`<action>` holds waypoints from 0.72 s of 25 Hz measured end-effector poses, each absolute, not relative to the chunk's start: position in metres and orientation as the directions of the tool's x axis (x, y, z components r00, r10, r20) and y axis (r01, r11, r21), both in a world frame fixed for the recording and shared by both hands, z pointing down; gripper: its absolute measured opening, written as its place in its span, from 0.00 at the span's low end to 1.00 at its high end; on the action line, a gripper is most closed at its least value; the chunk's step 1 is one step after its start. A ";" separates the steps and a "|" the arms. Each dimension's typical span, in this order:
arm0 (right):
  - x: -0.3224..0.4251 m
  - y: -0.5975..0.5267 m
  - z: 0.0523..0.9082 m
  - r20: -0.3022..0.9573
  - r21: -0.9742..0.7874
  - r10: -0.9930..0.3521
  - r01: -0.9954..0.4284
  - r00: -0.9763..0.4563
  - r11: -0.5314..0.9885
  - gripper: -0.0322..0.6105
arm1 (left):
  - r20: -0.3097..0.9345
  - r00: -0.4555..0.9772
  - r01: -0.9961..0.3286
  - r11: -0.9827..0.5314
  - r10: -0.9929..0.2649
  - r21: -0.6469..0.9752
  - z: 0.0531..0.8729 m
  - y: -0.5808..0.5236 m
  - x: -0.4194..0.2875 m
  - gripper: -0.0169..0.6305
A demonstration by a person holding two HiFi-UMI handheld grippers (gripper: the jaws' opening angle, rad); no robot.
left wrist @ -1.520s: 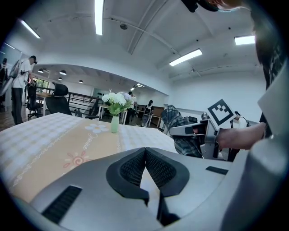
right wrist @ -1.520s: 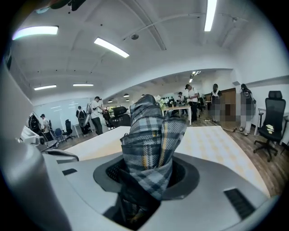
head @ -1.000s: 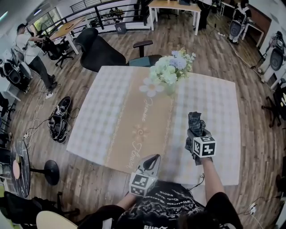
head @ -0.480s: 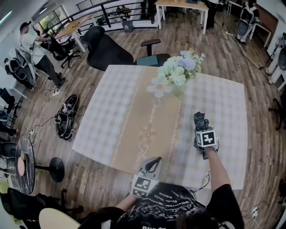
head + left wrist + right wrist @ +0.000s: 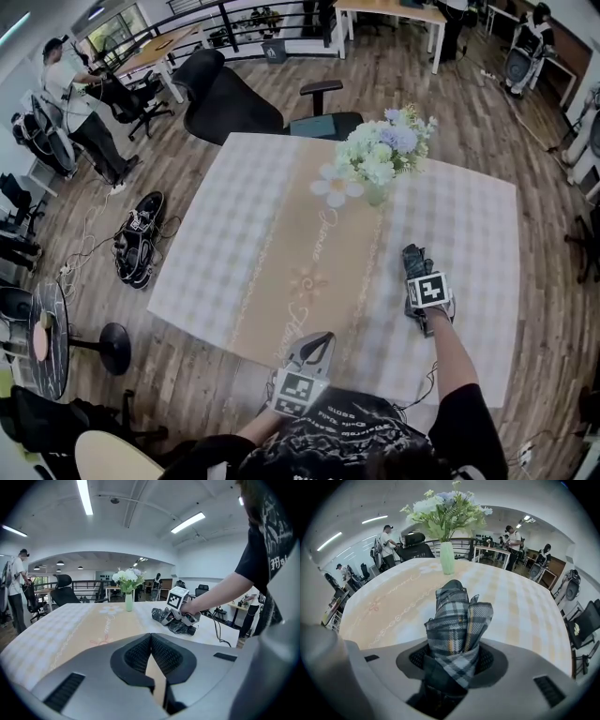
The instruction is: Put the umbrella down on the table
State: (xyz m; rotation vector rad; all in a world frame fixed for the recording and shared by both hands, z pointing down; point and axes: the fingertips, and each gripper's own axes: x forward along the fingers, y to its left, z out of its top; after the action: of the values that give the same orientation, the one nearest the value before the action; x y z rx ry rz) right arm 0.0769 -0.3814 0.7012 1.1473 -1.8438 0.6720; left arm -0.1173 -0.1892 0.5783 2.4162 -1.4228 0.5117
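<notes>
Open-plan office: desks (image 5: pixel 389 11), swivel chairs (image 5: pixel 230 98), ceiling strip lights (image 5: pixel 85 496), railing (image 5: pixel 239 17).

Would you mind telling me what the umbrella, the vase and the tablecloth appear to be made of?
The umbrella: soft matte woven plaid fabric, creased in loose folds. The vase: smooth pale green, faint sheen; glass or ceramic, hard to tell. The tablecloth: matte checked cloth, apparently, with a tan centre band.

The surface (image 5: pixel 202 281), covered by a pale checked cloth (image 5: pixel 459 234) with a tan runner (image 5: pixel 305 272) down its middle, carries a vase of flowers (image 5: pixel 380 164) beside the runner's far end.
</notes>
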 end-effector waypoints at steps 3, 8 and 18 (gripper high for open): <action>0.079 -0.384 0.704 0.872 -0.012 -0.436 -0.899 -0.224 0.438 0.37 | 0.441 0.446 -0.882 -0.466 -0.779 0.070 0.579 -0.193 -0.116 0.05; 0.079 -0.381 0.708 0.874 -0.047 -0.417 -0.898 -0.249 0.438 0.40 | 0.448 0.436 -0.888 -0.454 -0.781 0.072 0.582 -0.195 -0.115 0.05; 0.075 -0.371 0.694 0.849 -0.107 -0.419 -0.882 -0.321 0.460 0.65 | 0.444 0.451 -0.881 -0.465 -0.774 0.084 0.575 -0.186 -0.107 0.05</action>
State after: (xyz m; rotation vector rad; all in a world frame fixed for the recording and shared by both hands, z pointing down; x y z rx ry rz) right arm 0.0752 -0.3707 0.6945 1.0879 -1.9228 0.7443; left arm -0.1075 -0.1859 0.5753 2.4030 -1.4169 0.5016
